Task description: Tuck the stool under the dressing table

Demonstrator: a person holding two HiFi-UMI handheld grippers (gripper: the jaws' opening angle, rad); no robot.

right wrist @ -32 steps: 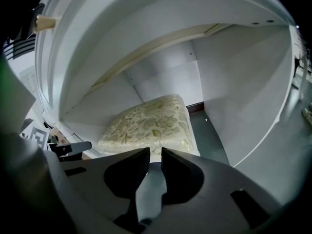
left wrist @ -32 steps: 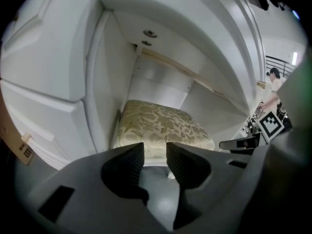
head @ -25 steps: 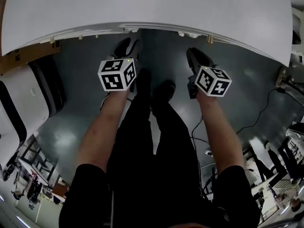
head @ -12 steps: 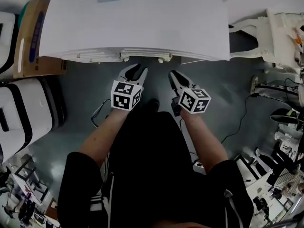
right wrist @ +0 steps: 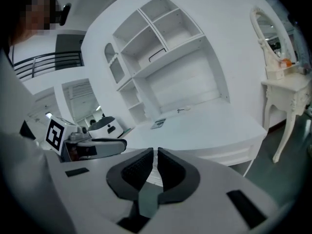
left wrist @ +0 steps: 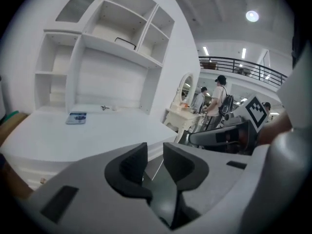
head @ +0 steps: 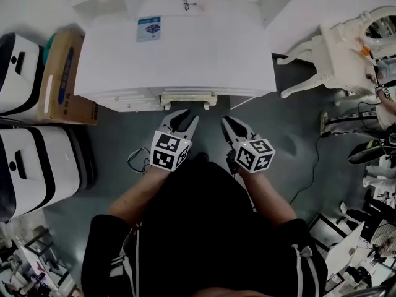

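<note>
The white dressing table with its shelf unit fills the top middle of the head view. A white stool edge shows just under its front edge, the rest hidden beneath the top. Both grippers hang in front of that edge, touching nothing. My left gripper has just been closing; a narrow gap stays between its pads, with nothing in it. My right gripper has its pads almost together and empty. Both gripper views look over the tabletop toward the shelves.
A blue booklet lies on the tabletop. A cardboard box and white cases stand at the left. An ornate white side table is at the right, with cables on the grey floor. People stand far off.
The view has risen from close under the table edge to high above the whole tabletop. Both grippers have come up from near the floor to the table's front edge.
</note>
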